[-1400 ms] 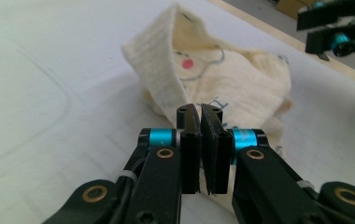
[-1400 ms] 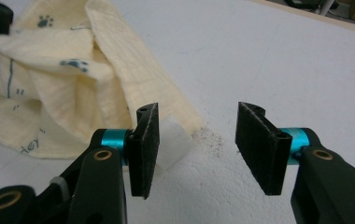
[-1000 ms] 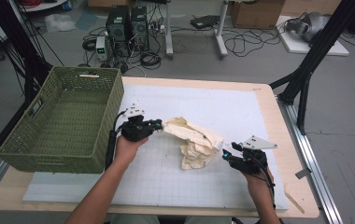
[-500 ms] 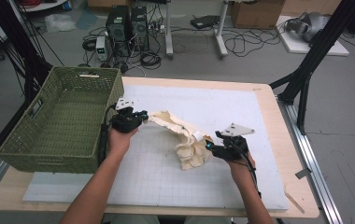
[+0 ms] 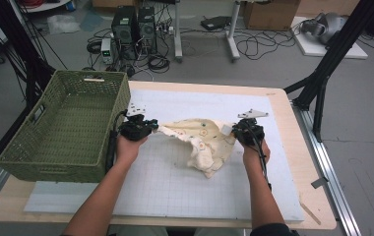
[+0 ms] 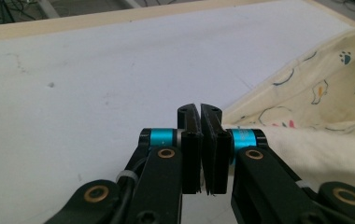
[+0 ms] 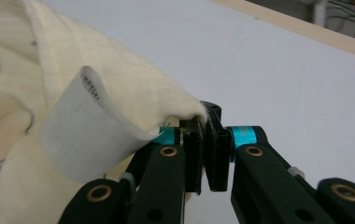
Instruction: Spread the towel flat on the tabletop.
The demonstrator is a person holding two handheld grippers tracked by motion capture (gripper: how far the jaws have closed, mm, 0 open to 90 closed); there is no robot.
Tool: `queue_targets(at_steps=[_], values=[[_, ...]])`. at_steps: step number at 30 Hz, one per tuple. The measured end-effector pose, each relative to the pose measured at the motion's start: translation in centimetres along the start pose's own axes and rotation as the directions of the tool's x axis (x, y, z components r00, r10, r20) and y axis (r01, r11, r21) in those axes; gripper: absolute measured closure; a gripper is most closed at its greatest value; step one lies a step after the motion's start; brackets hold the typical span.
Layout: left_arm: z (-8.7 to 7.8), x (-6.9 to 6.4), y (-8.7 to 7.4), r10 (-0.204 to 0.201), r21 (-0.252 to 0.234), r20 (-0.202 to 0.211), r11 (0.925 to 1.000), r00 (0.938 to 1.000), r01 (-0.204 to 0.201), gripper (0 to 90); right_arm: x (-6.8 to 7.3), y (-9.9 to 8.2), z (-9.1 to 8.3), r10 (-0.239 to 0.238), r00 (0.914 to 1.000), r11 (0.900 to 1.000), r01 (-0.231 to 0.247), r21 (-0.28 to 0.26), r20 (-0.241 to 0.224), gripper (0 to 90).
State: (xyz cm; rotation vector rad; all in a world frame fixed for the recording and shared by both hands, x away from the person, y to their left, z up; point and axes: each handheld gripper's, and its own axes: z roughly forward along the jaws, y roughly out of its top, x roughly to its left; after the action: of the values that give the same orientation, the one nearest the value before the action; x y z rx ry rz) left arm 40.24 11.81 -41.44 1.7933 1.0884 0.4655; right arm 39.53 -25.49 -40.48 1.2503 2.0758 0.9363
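At centre frame, the left gripper and right gripper, jaws just closed, both clamp the cream printed cloth, stretched between them

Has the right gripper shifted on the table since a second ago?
Yes. The right gripper has moved up the white mat, farther from the table's near edge, and its jaws have just closed on the cream cloth.

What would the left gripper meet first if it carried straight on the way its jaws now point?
Judging by its own view, the left gripper, shut on the cream cloth, points over the bare white mat toward the table's wooden edge. Apart from the cloth it holds, the way looks free, though depth is unclear.
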Motion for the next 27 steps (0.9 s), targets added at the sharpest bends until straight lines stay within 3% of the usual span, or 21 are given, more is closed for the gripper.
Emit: queue_targets(at_steps=[2,3,5,8,11,13,16,18,19,20,22,23,25,27], values=[[0.4,-0.2,-0.1,0.001,0.005,-0.051,1.0,0.9987,0.0,84.6,-0.5,0.2,0.4,0.014,0.998,0.9991,-0.017,0.04,0.061,85.4],[0.5,-0.1,-0.1,-0.019,0.003,-0.061,0.9998,0.9979,0.019,70.7,-1.0,0.2,0.7,0.051,0.9916,0.9956,-0.06,0.072,0.119,78.0],[0.4,0.1,-0.1,-0.038,0.001,-0.055,0.9993,0.9977,0.038,67.4,-1.4,0.0,0.7,0.077,0.989,0.9938,-0.086,0.071,0.126,73.8],[-0.1,-0.1,0.0,-0.017,-0.001,-0.04,0.9999,0.999,0.017,61.2,-1.8,-0.4,0.4,0.094,0.9901,0.992,-0.102,0.074,0.104,66.8],[-0.3,-0.7,0.1,-0.022,0.014,0.005,0.9997,0.9997,0.022,54.7,-1.7,-0.6,-0.1,0.093,0.9916,0.9944,-0.097,0.041,0.09,61.7],[-0.3,-1.4,0.0,-0.001,0.019,0.031,0.9998,0.9995,0.0,52.5,-1.6,-0.8,-0.5,0.098,0.9924,0.9947,-0.1,0.024,0.075,57.7],[-0.4,-2.4,-0.5,-0.002,0.018,0.079,0.9998,0.9969,0.0,48.5,-1.6,-1.0,-1.2,0.098,0.9919,0.9948,-0.1,0.017,0.081,53.4],[-0.3,-3.1,-0.9,0.004,0.027,0.113,0.9996,0.9936,-0.007,46.0,-1.6,-1.1,-2.0,0.097,0.988,0.9947,-0.1,0.02,0.12,56.4],[-0.1,-3.4,-1.0,0.006,0.046,0.13,0.9989,0.9914,-0.012,42.3,-1.8,-1.4,-2.4,0.071,0.9875,0.996,-0.078,0.045,0.141,57.3],[0.0,-3.8,-1.0,0.011,0.06,0.15,0.998,0.9887,-0.02,42.3,-1.8,-1.4,-2.4,0.071,0.9875,0.996,-0.078,0.045,0.141,57.3],[0.1,-4.6,-1.1,0.025,0.071,0.185,0.9967,0.9824,-0.039,40.7,-2.1,-1.9,-2.5,0.061,0.9906,0.9952,-0.07,0.069,0.123,55.9],[0.1,-4.9,-1.1,0.03,0.071,0.202,0.9964,0.9789,-0.045,40.4,-2.2,-2.6,-2.8,0.065,0.9929,0.9961,-0.07,0.053,0.1,51.6],[0.0,-5.4,-1.1,0.038,0.074,0.227,0.9957,0.9731,-0.056,40.4,-2.3,-3.1,-3.1,0.078,0.9942,0.9958,-0.082,0.042,0.073,51.1],[0.1,-5.6,-1.2,0.038,0.074,0.232,0.9957,0.972,-0.057,40.4,-2.3,-4.3,-3.6,0.072,0.9957,0.9967,-0.074,0.031,0.058,50.6]])
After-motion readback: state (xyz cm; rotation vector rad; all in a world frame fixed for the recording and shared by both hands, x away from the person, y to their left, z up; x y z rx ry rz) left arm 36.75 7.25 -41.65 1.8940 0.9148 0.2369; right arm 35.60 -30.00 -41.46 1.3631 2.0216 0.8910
